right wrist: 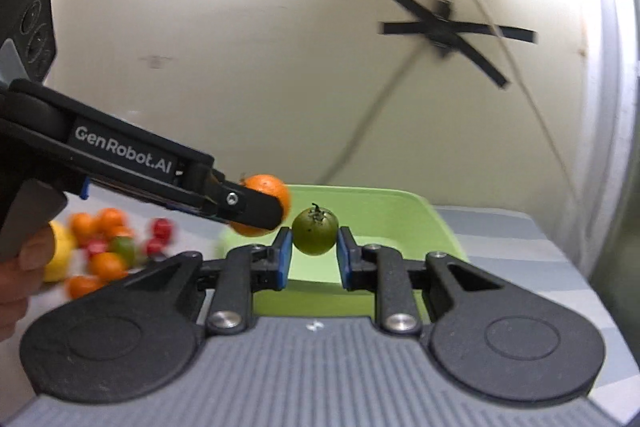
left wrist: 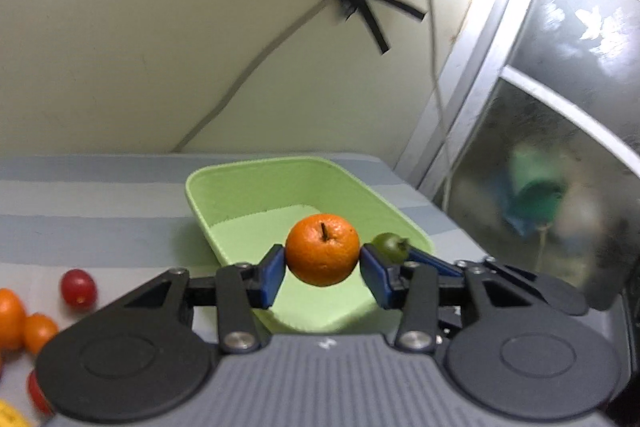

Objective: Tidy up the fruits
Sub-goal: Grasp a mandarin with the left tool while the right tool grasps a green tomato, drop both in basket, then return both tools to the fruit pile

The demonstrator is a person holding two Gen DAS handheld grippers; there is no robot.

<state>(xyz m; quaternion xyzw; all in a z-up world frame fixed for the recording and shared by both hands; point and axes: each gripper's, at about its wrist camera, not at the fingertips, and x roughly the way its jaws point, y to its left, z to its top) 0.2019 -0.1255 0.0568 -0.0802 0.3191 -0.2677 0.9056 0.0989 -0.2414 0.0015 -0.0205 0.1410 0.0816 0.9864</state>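
My left gripper [left wrist: 322,259] is shut on an orange [left wrist: 322,249] with a short stem and holds it above the light green tray [left wrist: 256,195]. My right gripper [right wrist: 313,247] is shut on a small green tomato [right wrist: 315,230], held just right of the orange, also over the tray [right wrist: 400,215]. The green tomato shows in the left wrist view [left wrist: 390,246] past my right finger. In the right wrist view the left gripper [right wrist: 256,211] comes in from the left with the orange [right wrist: 267,193].
Loose fruit lies on the striped cloth left of the tray: a red tomato [left wrist: 78,287], small oranges [left wrist: 38,331], and a pile with a lemon [right wrist: 60,255] and oranges [right wrist: 105,265]. A wall with cables stands behind; a window frame [left wrist: 472,99] is at right.
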